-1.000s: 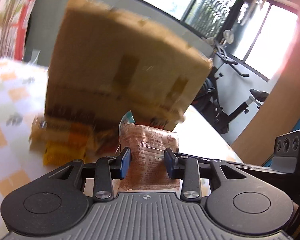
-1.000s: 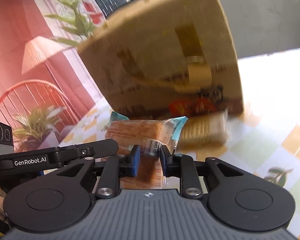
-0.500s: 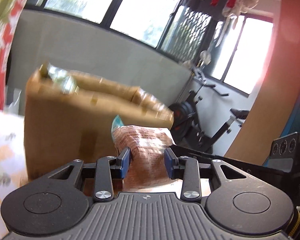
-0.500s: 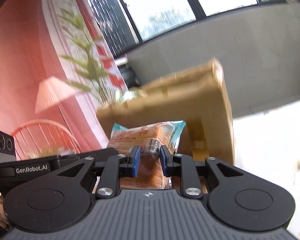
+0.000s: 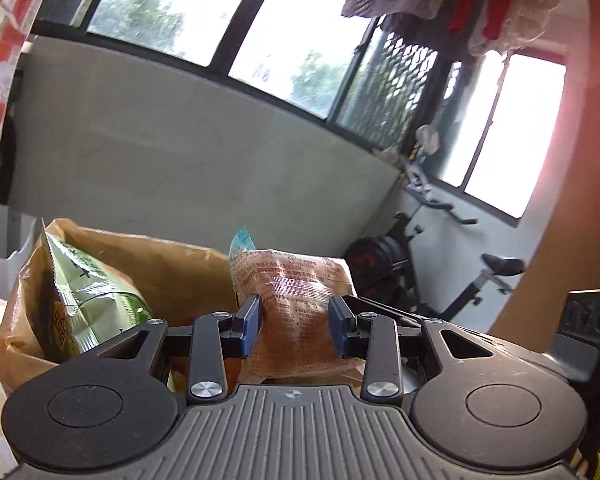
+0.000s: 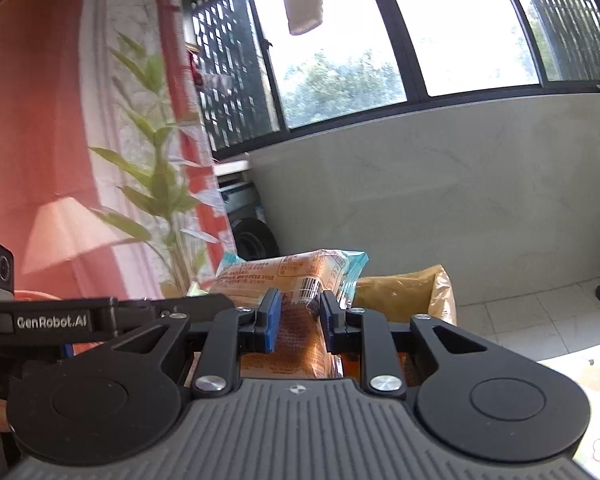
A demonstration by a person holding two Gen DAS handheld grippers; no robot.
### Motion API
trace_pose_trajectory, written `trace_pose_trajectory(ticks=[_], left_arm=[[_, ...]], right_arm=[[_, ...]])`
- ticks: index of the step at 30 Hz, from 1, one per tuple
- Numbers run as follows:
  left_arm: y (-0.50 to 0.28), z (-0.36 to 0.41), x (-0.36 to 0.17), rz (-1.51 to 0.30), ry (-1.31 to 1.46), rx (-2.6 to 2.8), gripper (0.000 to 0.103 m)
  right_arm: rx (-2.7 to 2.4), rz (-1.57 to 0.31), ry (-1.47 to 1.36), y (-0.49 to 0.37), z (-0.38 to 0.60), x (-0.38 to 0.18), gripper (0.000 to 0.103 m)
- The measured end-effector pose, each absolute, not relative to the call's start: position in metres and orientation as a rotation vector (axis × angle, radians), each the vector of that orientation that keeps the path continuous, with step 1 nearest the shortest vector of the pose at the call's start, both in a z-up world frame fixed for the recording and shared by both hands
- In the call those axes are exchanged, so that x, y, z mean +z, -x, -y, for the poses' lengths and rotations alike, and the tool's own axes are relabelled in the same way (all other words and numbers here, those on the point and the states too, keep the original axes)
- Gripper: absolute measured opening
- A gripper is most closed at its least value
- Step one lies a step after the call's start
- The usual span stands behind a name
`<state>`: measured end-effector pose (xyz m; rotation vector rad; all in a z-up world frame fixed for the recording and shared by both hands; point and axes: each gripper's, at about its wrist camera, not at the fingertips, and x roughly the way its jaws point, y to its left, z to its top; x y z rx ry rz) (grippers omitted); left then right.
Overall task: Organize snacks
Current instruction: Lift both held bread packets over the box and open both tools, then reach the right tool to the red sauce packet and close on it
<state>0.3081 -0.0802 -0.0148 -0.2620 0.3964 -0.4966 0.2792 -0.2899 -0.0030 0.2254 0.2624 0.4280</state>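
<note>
Right wrist: "GenRobot.AI" label (image 6: 52, 322) (white)

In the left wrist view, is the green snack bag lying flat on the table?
No. The green snack bag stands upright inside the open cardboard box, its top edge poking above the rim.

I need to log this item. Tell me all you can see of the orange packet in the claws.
The orange packet is a sealed, glossy plastic wrapper, printed with small text and a barcode, with light-blue crimped ends. It is held up in the air, both claws shut on it: the left claw pinches one part, the right claw another, creasing the film. Behind it is a brown box. Its contents are hidden.
</note>
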Motion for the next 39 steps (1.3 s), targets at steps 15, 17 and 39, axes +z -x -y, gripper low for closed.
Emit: trace_pose_trajectory(ticks=[15, 17, 39], left_arm=[[-0.268, 0.055, -0.017, -0.377, 0.080, -0.322, 0.060], [-0.252, 0.049, -0.019, -0.352, 0.049, -0.298, 0.060], [-0.189, 0.030, -0.122, -0.409, 0.165, -0.131, 0.060]], right_arm=[[0.401, -0.281, -0.171, -0.250, 0.315, -0.034, 0.026], [0.394, -0.241, -0.155, -0.236, 0.317, -0.038, 0.026], [0.307, -0.263, -0.024, -0.181, 0.313, -0.152, 0.046]])
